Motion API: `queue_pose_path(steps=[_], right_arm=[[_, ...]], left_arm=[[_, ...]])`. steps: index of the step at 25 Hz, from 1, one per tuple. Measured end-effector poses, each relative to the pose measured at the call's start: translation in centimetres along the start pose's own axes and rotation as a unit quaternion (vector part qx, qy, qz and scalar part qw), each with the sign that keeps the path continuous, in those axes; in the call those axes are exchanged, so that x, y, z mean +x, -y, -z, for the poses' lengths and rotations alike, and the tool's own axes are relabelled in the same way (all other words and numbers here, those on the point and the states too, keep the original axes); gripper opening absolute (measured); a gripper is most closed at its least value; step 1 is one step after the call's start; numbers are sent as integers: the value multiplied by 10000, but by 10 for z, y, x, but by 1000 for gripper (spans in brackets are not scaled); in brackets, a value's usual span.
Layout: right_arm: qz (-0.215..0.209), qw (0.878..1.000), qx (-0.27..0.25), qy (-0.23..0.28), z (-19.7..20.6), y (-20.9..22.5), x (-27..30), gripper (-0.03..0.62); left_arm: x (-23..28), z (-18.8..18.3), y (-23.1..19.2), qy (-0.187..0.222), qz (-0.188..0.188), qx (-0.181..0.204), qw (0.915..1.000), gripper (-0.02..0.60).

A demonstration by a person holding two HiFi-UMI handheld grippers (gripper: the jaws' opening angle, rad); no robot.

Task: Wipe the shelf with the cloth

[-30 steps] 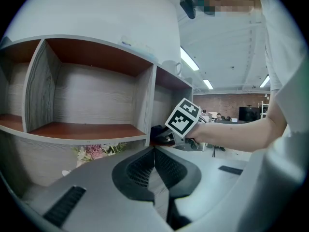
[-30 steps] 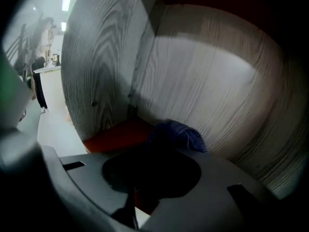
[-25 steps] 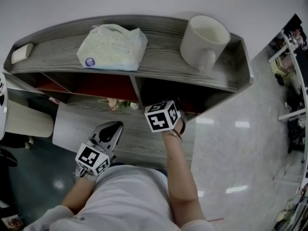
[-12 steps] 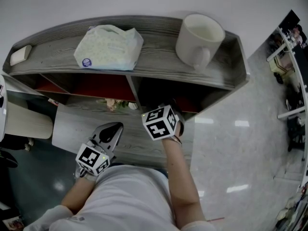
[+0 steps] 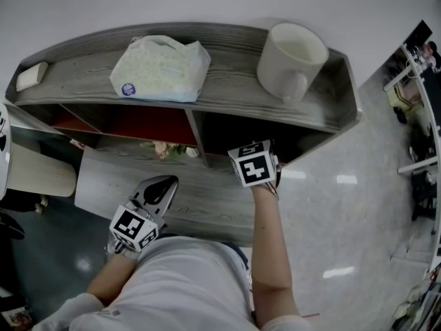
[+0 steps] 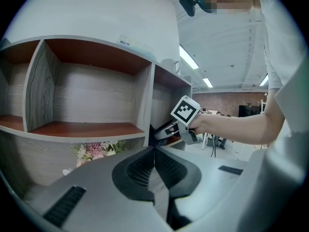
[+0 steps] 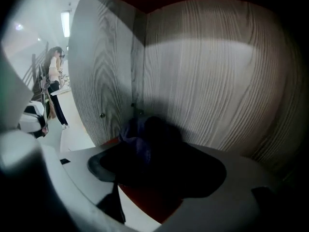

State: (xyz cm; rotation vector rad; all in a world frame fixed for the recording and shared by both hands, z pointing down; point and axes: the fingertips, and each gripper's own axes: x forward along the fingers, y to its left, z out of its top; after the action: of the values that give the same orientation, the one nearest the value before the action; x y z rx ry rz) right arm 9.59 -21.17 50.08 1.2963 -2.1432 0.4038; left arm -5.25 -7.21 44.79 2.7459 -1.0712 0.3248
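Note:
A dark purple cloth (image 7: 141,135) lies bunched in the back corner of the shelf's right compartment, on its red floor (image 7: 149,202). My right gripper (image 7: 159,161) is open just in front of it. Its jaws have just been opening, and the pads do not press the cloth. In the head view only that gripper's marker cube (image 5: 255,165) shows, at the mouth of the dark right compartment (image 5: 227,133); the jaws are hidden under the top board. My left gripper (image 5: 164,182) is shut and empty, low at the left, in front of the shelf (image 5: 234,81).
On the top board stand a pack of wipes (image 5: 161,67), a white mug (image 5: 292,57) and a small white block (image 5: 31,76). Flowers (image 6: 96,150) lie on the lower board. The compartment's side wall (image 7: 104,81) and back wall (image 7: 212,81) are close to the right jaws.
In the head view my right hand's marker cube has shifted to the right and a little up along the shelf front. The left gripper has stayed where it was.

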Motion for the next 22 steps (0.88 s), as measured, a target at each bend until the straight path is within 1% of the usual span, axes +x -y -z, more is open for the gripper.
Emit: queue_pose_path(steps=[3, 5, 6, 8, 11, 13, 18, 22], right_arm=[[-214, 9995, 250, 26, -2, -2, 5, 330], [-232, 9995, 210, -108, 2, 1, 10, 327], [-293, 9992, 171, -191, 3, 1, 12, 312], [-530, 9981, 71, -311, 3, -6, 14, 258], [-824, 9958, -46, -394, 2, -20, 16, 155], [-859, 9957, -73, -330, -1, -30, 15, 131], [-741, 9968, -277, -113, -6, -46, 14, 110], [-1010, 9946, -230, -44, -9, -64, 15, 110]], left_arm=[[0, 1, -1, -23, -12, -16, 10000, 15], [1, 1, -2, -28, -19, -26, 10000, 17], [1, 1, -2, -23, -22, -30, 10000, 15], [3, 1, -2, -10, -24, -37, 10000, 15], [3, 2, -1, -10, -24, -35, 10000, 15], [3, 2, -2, -11, -52, -34, 10000, 15], [-1, 2, -6, 5, -137, -68, 9999, 15], [-1, 3, -4, -3, -147, -65, 9999, 15]])
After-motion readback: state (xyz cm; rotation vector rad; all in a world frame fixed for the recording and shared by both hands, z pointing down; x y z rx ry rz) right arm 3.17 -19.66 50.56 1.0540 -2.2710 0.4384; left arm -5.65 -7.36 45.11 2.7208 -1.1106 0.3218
